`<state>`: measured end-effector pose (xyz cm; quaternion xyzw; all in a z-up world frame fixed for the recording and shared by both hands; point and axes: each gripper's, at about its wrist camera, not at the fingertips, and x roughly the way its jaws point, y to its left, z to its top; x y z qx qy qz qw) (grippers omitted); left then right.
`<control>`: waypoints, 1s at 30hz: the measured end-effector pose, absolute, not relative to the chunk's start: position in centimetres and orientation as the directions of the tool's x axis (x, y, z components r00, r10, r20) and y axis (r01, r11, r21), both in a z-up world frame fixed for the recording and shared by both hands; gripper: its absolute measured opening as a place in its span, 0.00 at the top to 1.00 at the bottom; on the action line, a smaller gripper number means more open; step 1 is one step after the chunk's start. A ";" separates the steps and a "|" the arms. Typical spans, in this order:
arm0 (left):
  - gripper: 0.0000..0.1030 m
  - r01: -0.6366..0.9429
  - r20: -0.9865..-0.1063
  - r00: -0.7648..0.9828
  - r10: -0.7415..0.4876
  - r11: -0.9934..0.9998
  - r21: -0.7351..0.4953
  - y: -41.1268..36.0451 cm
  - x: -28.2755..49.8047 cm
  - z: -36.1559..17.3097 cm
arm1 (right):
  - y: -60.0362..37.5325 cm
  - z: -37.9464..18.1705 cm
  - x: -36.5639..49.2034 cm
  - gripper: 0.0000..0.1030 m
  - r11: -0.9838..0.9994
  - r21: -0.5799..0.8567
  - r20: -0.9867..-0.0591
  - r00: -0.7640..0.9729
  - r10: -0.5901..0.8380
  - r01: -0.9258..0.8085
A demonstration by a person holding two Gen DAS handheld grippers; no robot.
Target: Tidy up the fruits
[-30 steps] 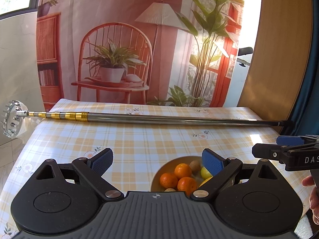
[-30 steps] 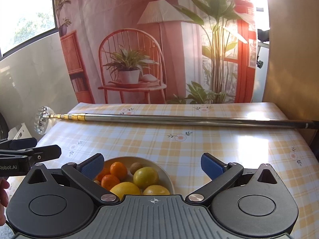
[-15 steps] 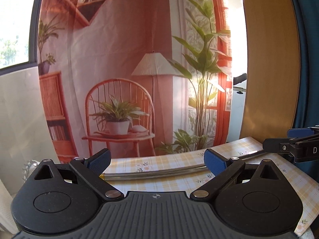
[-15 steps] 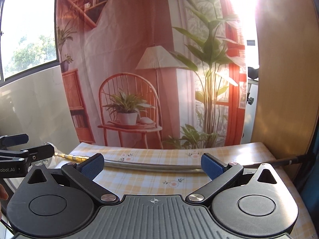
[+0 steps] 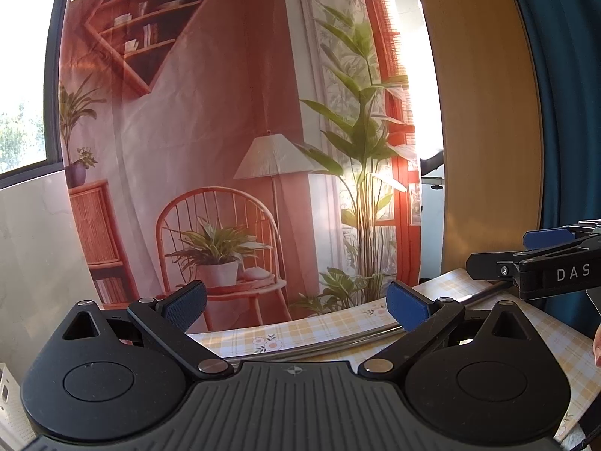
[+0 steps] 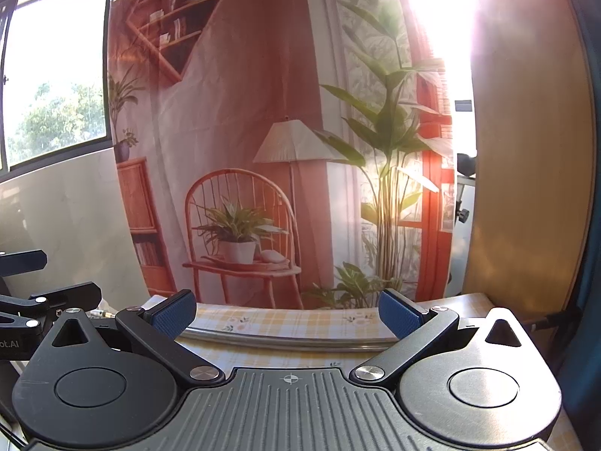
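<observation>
No fruit and no bowl show in either view now. My left gripper (image 5: 296, 302) is open, its blue pads wide apart with nothing between them, raised and aimed at the backdrop. My right gripper (image 6: 287, 314) is also open and holds nothing. The right gripper's fingers (image 5: 526, 263) poke in at the right of the left wrist view. At the left edge of the right wrist view, the left gripper's fingers (image 6: 45, 297) show. Only the far strip of the yellow plaid table (image 5: 311, 329) is seen below the fingers.
A long metal pole (image 6: 278, 340) lies across the far part of the table (image 6: 300, 317). Behind it hangs a printed backdrop (image 5: 225, 150) of a chair, lamp and plants. A wooden panel (image 6: 526, 188) and a blue curtain (image 5: 563, 94) stand at the right; a window (image 6: 52, 75) at left.
Both grippers have tilted upward; the bowl of fruit seen one second ago has dropped out of both views, and only the far table edge and pole remain. Both stay open.
</observation>
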<state>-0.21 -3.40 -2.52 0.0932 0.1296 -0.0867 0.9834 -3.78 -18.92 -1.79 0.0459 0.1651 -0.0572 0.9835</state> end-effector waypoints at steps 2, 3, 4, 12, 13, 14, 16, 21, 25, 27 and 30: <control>0.00 0.202 -0.268 0.951 -0.156 0.967 0.155 -3.3 -0.4 -2.4 | -18.9 -1.7 -3.9 0.00 0.989 0.071 -0.328 0.940 -0.098 0.128; 0.00 0.208 -0.273 0.948 -0.163 0.967 0.145 -3.3 -0.4 -2.2 | -18.9 -1.8 -3.9 0.00 0.989 0.072 -0.328 0.940 -0.098 0.128; 0.00 0.216 -0.278 0.945 -0.172 0.967 0.136 -3.2 -0.5 -2.2 | -18.9 -1.7 -4.0 0.00 0.989 0.073 -0.328 0.940 -0.097 0.128; 0.00 0.215 -0.268 0.947 -0.179 0.970 0.113 -2.8 -0.7 -2.0 | -18.6 -1.7 -4.0 0.00 0.989 0.073 -0.326 0.941 -0.097 0.127; 0.00 0.216 -0.269 0.946 -0.181 0.971 0.105 -2.7 -0.7 -2.0 | -18.6 -1.7 -4.0 0.00 0.989 0.073 -0.325 0.941 -0.096 0.127; 0.00 0.217 -0.270 0.945 -0.184 0.971 0.099 -2.6 -0.7 -2.0 | -18.6 -1.7 -4.0 0.00 0.989 0.073 -0.325 0.941 -0.096 0.126; 0.00 0.216 -0.271 0.944 -0.186 0.973 0.086 -2.5 -0.7 -1.9 | -18.5 -1.7 -4.1 0.00 0.989 0.074 -0.326 0.941 -0.094 0.124; 0.00 0.212 -0.276 0.943 -0.186 0.975 0.067 -2.2 -0.5 -1.9 | -18.5 -1.7 -4.0 0.00 0.989 0.073 -0.329 0.940 -0.096 0.127; 0.00 0.206 -0.277 0.943 -0.182 0.977 0.059 -2.0 -0.4 -1.8 | -18.4 -1.7 -4.0 0.00 0.989 0.074 -0.331 0.939 -0.098 0.129; 0.00 0.207 -0.277 0.943 -0.184 0.977 0.053 -2.1 -0.3 -1.8 | -18.4 -1.7 -4.0 0.00 0.989 0.073 -0.331 0.939 -0.098 0.129; 0.00 0.207 -0.277 0.943 -0.185 0.977 0.052 -2.1 -0.4 -1.8 | -18.3 -1.7 -4.0 0.00 0.989 0.071 -0.332 0.938 -0.097 0.127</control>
